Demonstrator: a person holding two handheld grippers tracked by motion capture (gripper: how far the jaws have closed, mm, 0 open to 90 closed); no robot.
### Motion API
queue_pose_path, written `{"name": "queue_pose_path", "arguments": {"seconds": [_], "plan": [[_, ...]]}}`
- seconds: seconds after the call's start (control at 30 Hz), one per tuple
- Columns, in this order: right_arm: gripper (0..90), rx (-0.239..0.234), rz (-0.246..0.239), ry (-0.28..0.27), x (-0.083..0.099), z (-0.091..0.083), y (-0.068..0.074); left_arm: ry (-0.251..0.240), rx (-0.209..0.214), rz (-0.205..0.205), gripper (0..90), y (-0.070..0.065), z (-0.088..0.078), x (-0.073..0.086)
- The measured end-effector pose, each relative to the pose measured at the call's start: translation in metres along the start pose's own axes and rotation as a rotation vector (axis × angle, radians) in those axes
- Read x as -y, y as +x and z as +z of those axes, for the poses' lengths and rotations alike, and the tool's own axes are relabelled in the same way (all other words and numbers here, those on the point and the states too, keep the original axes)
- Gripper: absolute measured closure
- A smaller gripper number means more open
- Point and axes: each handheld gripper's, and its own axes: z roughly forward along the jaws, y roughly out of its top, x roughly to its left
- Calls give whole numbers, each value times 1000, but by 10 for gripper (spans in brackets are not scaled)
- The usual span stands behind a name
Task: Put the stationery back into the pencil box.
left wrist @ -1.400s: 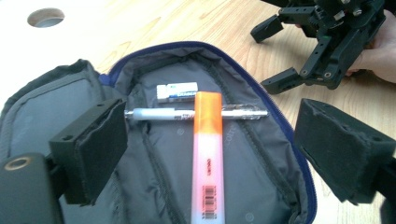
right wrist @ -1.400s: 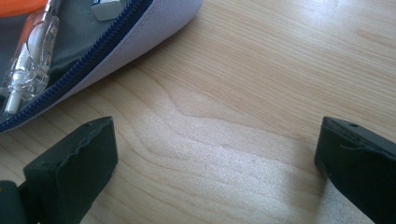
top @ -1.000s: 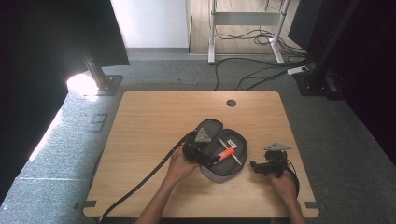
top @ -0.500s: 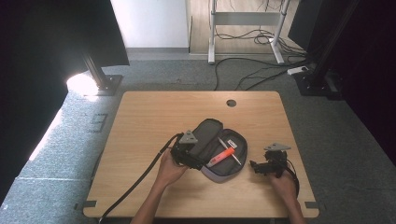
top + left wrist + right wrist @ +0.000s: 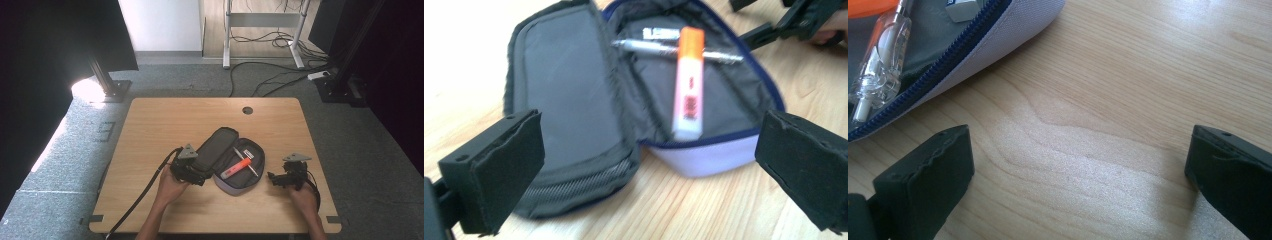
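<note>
A wooden table seen from above, with an open pencil case lying near its front middle. The case's dark lid is folded out to the left; its tray holds an orange highlighter lying over a silver pen, and a small white item sits at the far end. The left gripper rests just left of the case at the lid's near end, jaws spread wide with nothing between them. The right gripper sits to the right of the case, apart from it, jaws also spread wide over bare wood. A hand holds each gripper from the table's near edge
</note>
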Motion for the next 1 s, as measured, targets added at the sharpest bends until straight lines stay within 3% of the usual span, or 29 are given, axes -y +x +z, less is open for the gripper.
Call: {"name": "queue_pose_path", "arguments": {"seconds": [0.43,0.57,0.8,1.0], "plan": [[0,0,0,-1,0,0,0,28,-51,-48,0,21,-6,39],[0,0,0,-1,0,0,0,40,-40,-63,0,27,-7,50],[0,0,0,-1,0,0,0,113,-88,-61,0,36,0,68],[0,0,0,-1,0,0,0,150,-100,-59,0,38,5,74]]}}
